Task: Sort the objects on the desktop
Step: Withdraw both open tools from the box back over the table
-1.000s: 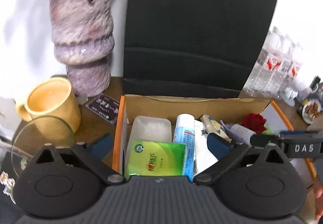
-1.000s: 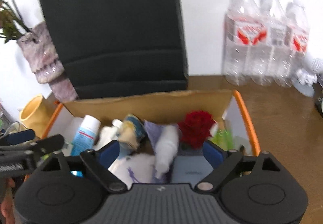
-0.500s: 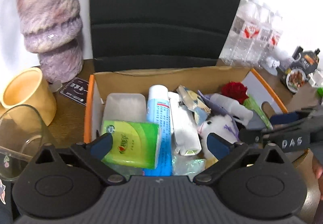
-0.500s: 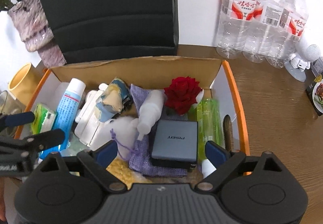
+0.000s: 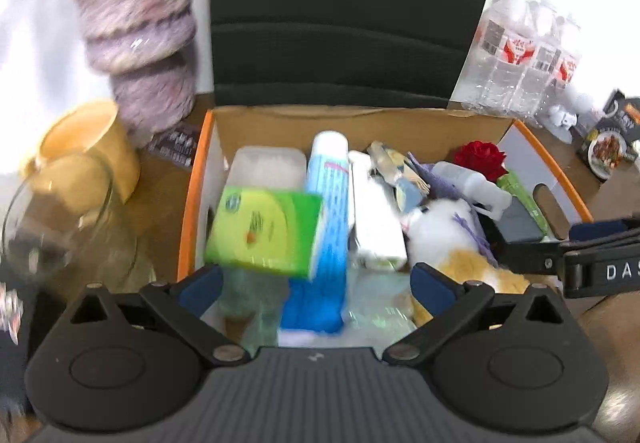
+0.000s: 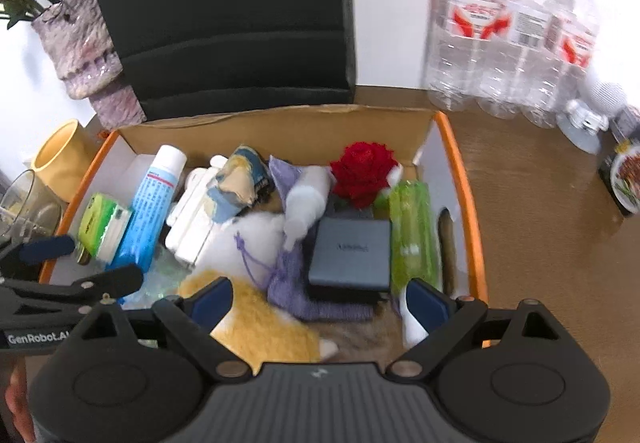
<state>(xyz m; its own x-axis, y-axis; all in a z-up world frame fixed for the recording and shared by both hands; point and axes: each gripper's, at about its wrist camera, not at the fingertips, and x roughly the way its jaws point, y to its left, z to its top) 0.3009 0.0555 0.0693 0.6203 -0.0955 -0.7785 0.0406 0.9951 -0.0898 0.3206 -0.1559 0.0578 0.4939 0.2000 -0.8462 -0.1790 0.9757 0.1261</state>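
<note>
Orange-rimmed box (image 6: 460, 163), red rose (image 6: 366, 171), green tissue pack (image 5: 264, 231).

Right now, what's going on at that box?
A person holds a gripper in each hand over an open cardboard box crammed with small items. Both the left gripper and the right gripper are open and empty. The left one is above the green tissue pack and blue tube, the right one near the grey power bank. Nothing is gripped yet.

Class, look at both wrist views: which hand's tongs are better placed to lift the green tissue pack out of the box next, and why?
Left, probably. The left tongs are open, with the green tissue pack just ahead between the fingers. The right tongs, also open, face the grey box across the cardboard box.
</note>
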